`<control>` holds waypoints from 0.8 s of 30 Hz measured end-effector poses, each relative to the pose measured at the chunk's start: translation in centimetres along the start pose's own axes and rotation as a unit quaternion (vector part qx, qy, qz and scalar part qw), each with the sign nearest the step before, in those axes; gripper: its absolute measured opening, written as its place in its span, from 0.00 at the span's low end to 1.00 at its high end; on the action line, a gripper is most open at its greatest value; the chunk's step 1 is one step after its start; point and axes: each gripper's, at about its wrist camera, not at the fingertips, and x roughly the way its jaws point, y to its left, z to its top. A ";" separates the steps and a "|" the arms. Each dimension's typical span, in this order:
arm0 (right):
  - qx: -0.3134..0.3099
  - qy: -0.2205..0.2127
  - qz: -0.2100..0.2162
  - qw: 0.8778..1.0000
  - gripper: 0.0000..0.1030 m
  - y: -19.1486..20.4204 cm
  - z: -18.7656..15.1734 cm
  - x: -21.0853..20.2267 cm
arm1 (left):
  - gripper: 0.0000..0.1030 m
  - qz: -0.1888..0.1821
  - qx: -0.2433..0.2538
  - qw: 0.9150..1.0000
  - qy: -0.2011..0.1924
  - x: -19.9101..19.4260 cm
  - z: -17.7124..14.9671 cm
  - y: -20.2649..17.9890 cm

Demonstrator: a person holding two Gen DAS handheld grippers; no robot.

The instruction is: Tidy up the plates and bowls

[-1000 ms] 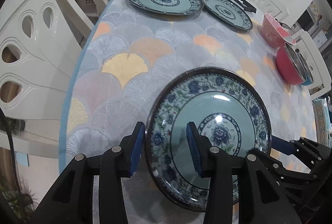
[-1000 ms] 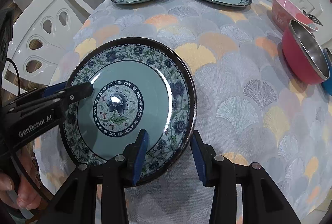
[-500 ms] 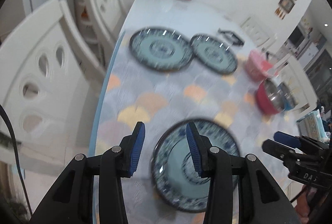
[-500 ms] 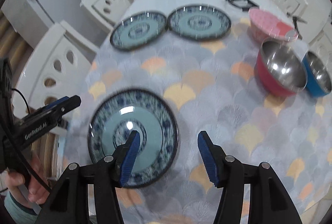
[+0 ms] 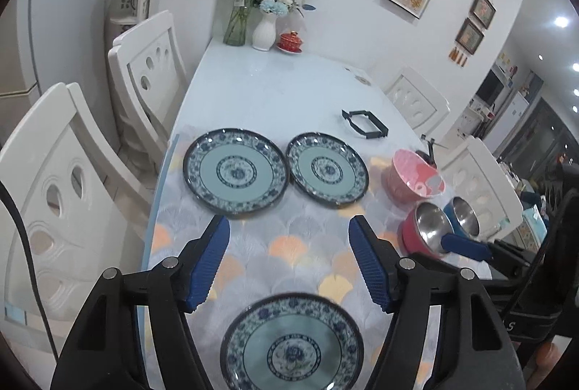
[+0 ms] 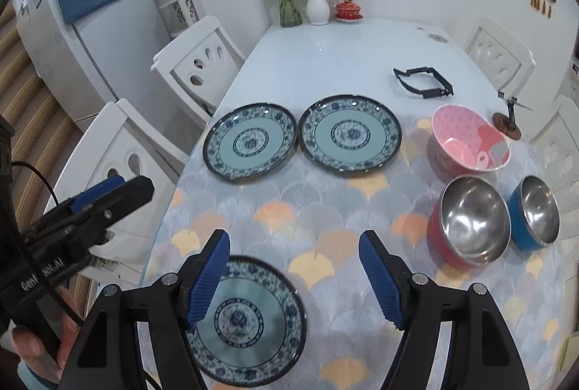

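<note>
Both grippers have lifted off the near plate since a second ago.

Left view: my left gripper [image 5: 289, 261] hangs above the table [image 5: 275, 89], jaws opening, nothing between them. Near plate [image 5: 291, 343] lies flat below. Two more plates [image 5: 235, 173] [image 5: 327, 170] sit side by side farther off; bowls [image 5: 429, 227] at right.

Right view: my right gripper [image 6: 294, 276] likewise, jaws opening, empty. Near plate [image 6: 249, 321] lies under its left finger. Left gripper [image 6: 108, 189] is off the plate.

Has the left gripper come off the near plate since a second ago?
Yes. The left gripper has lifted up and away from the near plate, which lies flat on the tablecloth; its jaws are opening, with nothing between them.
</note>
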 end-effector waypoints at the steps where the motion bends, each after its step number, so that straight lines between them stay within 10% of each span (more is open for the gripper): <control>1: -0.001 0.001 0.000 1.000 0.70 -0.1 0.1 0.2 | 0.65 0.001 -0.005 1.000 0.000 0.3 0.3 0.2; 24: 0.010 0.089 0.037 0.995 0.70 0.2 6.5 13.7 | 0.63 0.056 -0.076 0.994 0.052 9.8 4.2 8.1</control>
